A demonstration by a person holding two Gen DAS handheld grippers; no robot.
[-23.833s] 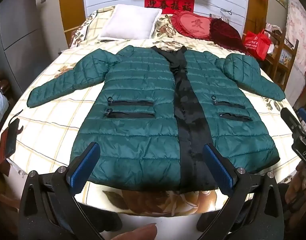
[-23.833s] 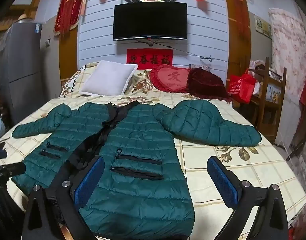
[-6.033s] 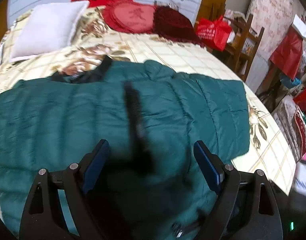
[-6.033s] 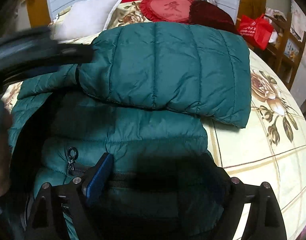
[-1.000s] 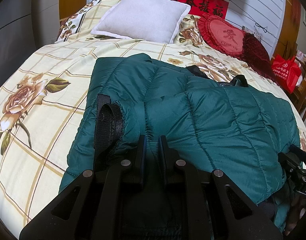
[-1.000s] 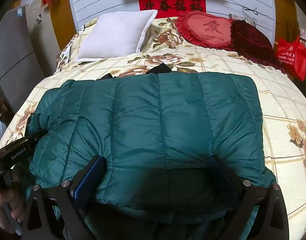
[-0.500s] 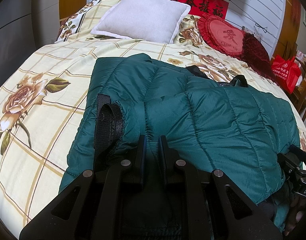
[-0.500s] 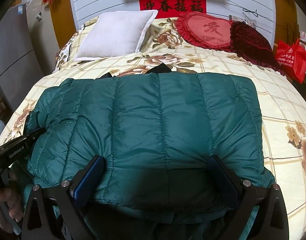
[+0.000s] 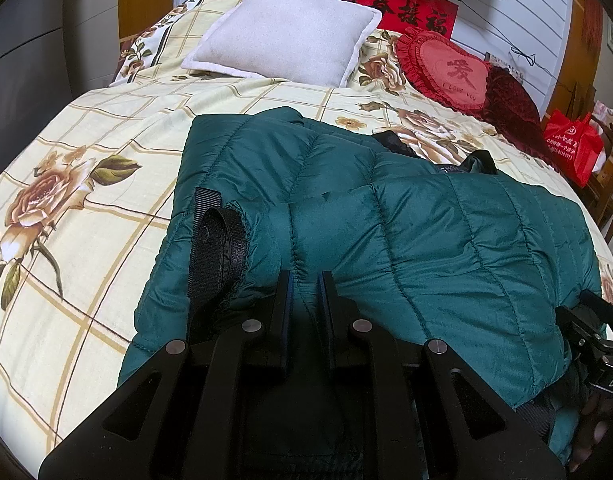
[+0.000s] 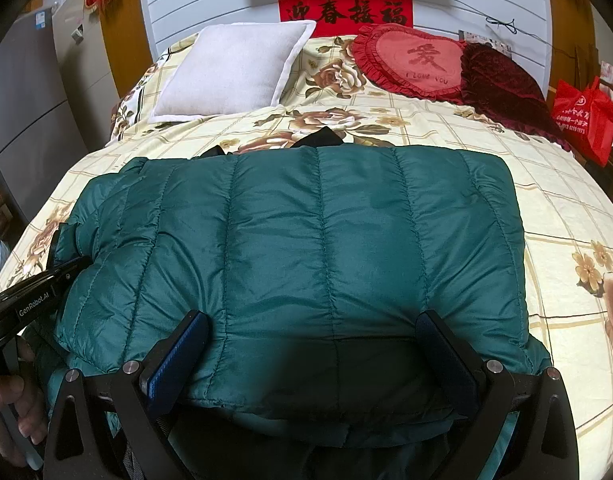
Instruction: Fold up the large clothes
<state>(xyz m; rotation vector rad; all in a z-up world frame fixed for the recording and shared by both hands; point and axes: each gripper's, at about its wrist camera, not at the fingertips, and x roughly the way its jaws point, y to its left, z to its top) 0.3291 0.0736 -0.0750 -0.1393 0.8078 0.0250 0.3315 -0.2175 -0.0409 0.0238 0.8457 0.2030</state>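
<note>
The green jacket [image 10: 318, 248] lies folded on the bed [image 9: 86, 160]. The left gripper [image 9: 304, 280] pinches its near edge; the right gripper [image 10: 310, 344] is spread (holding nothing), so lifting could unfold the slippery layers.

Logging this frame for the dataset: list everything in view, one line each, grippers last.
jacket: 1, dark green quilted, folded on the bed's near half
cuff strap: 1, black, at the jacket's left edge
bedspread: 1, cream check with roses, covers the bed
pillow: 1, white, head of bed, left
heart cushion: 1, red, head of bed, right of the pillow
dark cushion: 1, maroon, right of the heart cushion
banner: 1, red with black characters, wall above the bed
bag: 1, red, right of the bed
left gripper: black, blue pads, shut on the jacket's near edge
right gripper: black, blue pads, open, jacket edge between its fingers
</note>
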